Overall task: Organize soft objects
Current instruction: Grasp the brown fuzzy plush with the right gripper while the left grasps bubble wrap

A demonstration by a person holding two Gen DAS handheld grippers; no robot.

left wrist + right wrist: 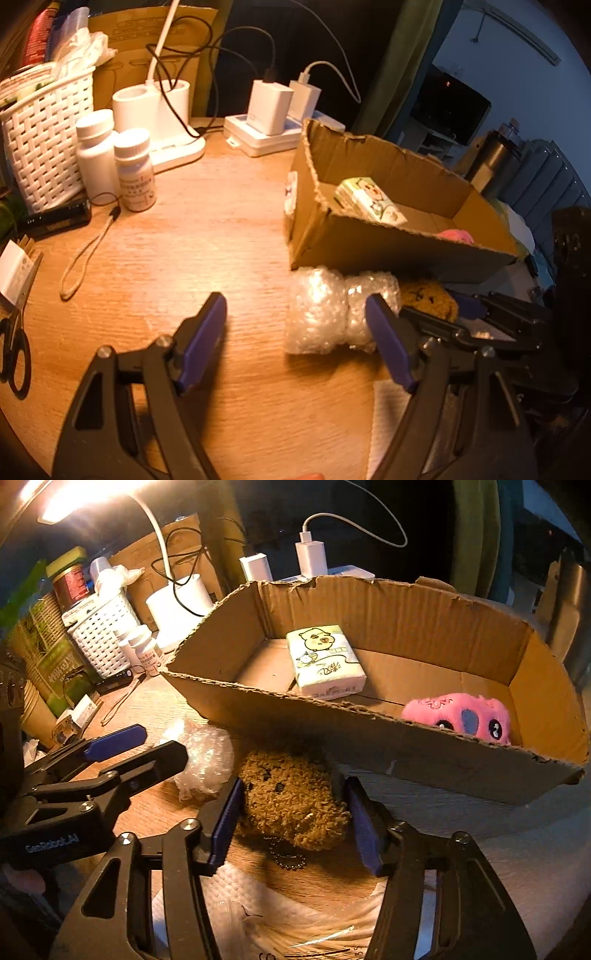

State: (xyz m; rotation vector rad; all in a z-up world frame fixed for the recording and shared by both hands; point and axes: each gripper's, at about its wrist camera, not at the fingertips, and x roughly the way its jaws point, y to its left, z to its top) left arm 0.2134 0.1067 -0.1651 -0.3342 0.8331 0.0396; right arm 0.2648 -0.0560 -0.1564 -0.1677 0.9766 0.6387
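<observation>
A cardboard box [424,764] [369,247] on the wooden table holds a tissue pack [325,661] [371,199] and a pink plush toy [458,716] [456,235]. In front of the box lie a bubble wrap bundle [325,310] [207,757] and a brown curly plush bear [291,797] [428,299] with a bead chain. My right gripper [293,823] is open, its blue pads on either side of the bear. My left gripper [295,343] is open and empty, its right pad beside the bubble wrap; it also shows in the right wrist view [140,746].
A white woven basket [48,147], two white pill bottles [114,166], a lamp base [162,114], chargers on a power strip [273,118], a black device with lanyard [55,218] and scissors [16,332] stand left and behind. White paper and a plastic bag [295,923] lie near me.
</observation>
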